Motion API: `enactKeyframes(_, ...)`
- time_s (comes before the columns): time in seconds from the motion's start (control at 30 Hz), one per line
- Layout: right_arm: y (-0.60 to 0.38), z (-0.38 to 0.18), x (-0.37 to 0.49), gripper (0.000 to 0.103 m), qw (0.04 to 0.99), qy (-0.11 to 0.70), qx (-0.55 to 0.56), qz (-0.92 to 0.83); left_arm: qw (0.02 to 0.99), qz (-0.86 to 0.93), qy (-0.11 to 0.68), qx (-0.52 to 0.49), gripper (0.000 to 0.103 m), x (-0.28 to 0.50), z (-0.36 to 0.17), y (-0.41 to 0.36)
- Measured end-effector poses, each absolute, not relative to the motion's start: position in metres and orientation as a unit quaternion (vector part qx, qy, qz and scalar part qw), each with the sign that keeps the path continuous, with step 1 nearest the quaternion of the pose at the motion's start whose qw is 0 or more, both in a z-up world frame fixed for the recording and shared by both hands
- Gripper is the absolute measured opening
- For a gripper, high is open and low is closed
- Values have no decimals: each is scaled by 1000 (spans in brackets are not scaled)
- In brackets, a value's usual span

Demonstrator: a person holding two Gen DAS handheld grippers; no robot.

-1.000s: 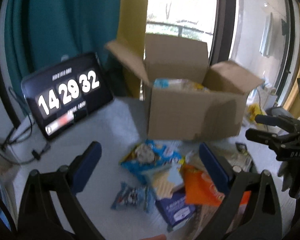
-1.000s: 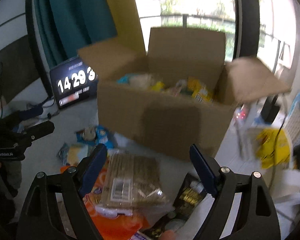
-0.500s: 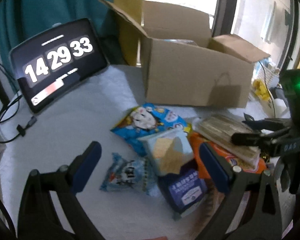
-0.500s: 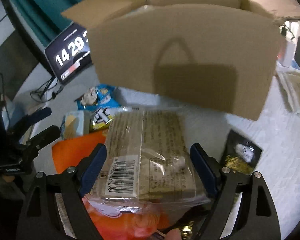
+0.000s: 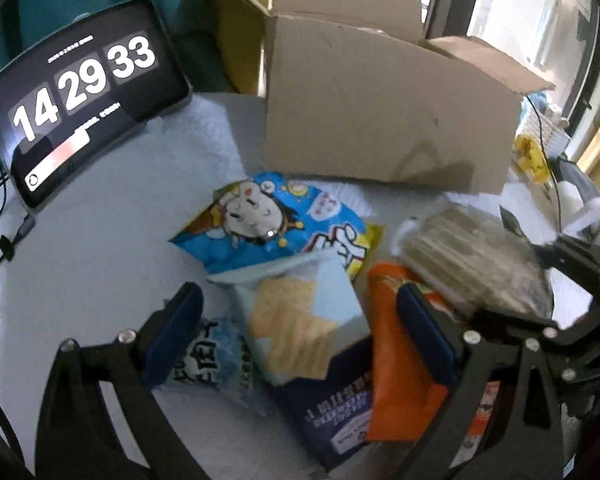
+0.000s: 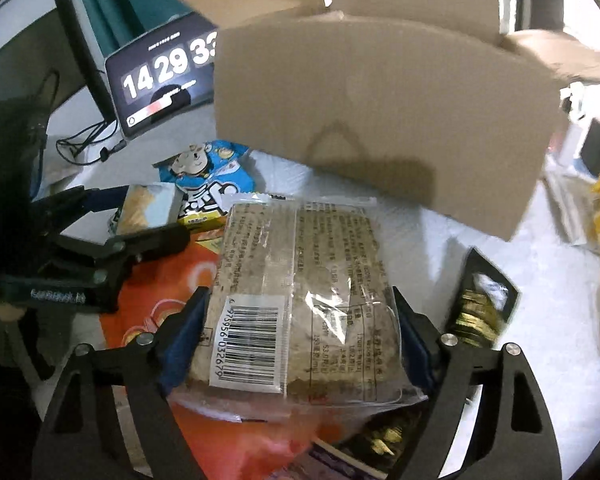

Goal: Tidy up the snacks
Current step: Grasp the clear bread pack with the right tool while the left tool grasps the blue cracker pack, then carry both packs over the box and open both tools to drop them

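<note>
Right wrist view: right gripper (image 6: 298,344) pinches the clear-wrapped brown biscuit pack (image 6: 300,292); left gripper (image 5: 300,336) stands spread around the pale-blue cracker packet (image 5: 300,320).

Black claw (image 5: 300,340) frames, blue pads, silver screws.

Box interior (image 6: 380,120) hidden; navy snack pack (image 5: 332,408) mostly buried under cracker pack (image 5: 300,320).

Clear-wrapped brown snack pack (image 6: 300,300) flat atop orange bag (image 6: 160,284).
</note>
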State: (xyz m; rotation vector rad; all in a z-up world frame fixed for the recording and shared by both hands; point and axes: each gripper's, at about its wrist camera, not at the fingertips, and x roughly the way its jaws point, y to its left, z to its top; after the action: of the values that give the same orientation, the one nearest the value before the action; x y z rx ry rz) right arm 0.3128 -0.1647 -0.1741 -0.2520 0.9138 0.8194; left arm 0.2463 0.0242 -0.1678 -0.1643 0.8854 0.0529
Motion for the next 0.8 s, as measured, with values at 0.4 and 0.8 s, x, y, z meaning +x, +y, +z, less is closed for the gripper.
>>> enactKeyframes(0.4, -217, -145, 304, 85, 837, 398, -73, 368, 905, 42, 418, -70, 55, 239, -159, 26)
enactKeyframes(0.8, -235, -111, 290, 85, 862, 365, -67, 345, 940, 41, 335, -45, 55, 206, -94, 33)
